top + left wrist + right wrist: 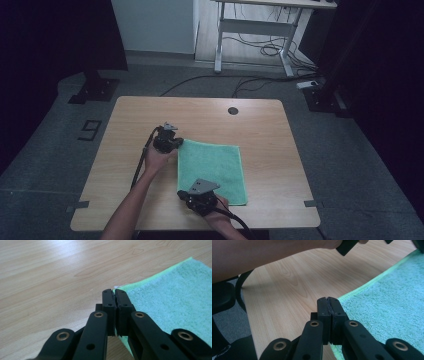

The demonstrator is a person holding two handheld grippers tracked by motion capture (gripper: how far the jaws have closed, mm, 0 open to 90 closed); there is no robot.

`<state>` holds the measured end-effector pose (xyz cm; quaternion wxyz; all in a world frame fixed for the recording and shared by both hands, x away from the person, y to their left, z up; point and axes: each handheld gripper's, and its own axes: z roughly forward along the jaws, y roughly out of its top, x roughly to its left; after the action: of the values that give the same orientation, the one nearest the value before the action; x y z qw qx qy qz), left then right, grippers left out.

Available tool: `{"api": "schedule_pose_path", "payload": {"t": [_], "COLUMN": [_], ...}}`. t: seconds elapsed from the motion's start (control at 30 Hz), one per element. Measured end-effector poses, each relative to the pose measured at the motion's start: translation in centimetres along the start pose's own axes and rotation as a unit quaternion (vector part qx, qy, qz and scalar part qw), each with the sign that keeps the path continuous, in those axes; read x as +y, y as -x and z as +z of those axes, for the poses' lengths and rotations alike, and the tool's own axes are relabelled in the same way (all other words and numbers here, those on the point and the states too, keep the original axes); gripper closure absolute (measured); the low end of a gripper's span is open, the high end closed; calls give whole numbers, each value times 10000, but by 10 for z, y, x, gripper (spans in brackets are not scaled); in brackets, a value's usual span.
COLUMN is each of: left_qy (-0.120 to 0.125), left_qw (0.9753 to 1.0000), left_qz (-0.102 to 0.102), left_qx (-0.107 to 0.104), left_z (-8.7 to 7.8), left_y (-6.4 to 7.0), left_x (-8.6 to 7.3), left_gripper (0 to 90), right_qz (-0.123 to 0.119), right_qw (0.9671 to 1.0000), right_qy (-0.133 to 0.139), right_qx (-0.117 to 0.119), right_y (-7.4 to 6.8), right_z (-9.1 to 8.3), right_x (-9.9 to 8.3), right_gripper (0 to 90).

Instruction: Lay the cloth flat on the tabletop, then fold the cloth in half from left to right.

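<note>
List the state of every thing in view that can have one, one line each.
Green towel: spread flat on the table, unfolded, both left corners at the gripper tips.
Left gripper: jaws closed, at the towel's far left corner; a pinch on the cloth cannot be told.
Right gripper: jaws closed, at the near left corner; grip likewise unclear.
Table: wooden top, towel lying on it.

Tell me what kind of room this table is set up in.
Probably a lab or office workroom rigged for recording. A bare wooden table stands on grey carpet between dark stands on floor plates, cables trail under a desk behind, and a number 9 is taped on the floor.
</note>
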<state>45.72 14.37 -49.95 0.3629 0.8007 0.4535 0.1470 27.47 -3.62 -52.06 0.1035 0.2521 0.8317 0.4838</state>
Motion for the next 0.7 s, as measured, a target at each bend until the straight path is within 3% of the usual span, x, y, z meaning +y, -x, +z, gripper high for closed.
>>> {"api": "schedule_pose_path", "payload": {"t": [0.7], "left_qy": [95], "left_qw": [9999], "left_qz": [77], "left_qx": [-21], "left_z": [-24], "left_y": [-2], "left_x": [15], "left_gripper": [870], "right_qz": [3], "right_qw": [9998], "right_qy": [212], "right_qx": [51], "right_y": [-7], "right_z": [5], "right_x": [8], "right_gripper": [884]}}
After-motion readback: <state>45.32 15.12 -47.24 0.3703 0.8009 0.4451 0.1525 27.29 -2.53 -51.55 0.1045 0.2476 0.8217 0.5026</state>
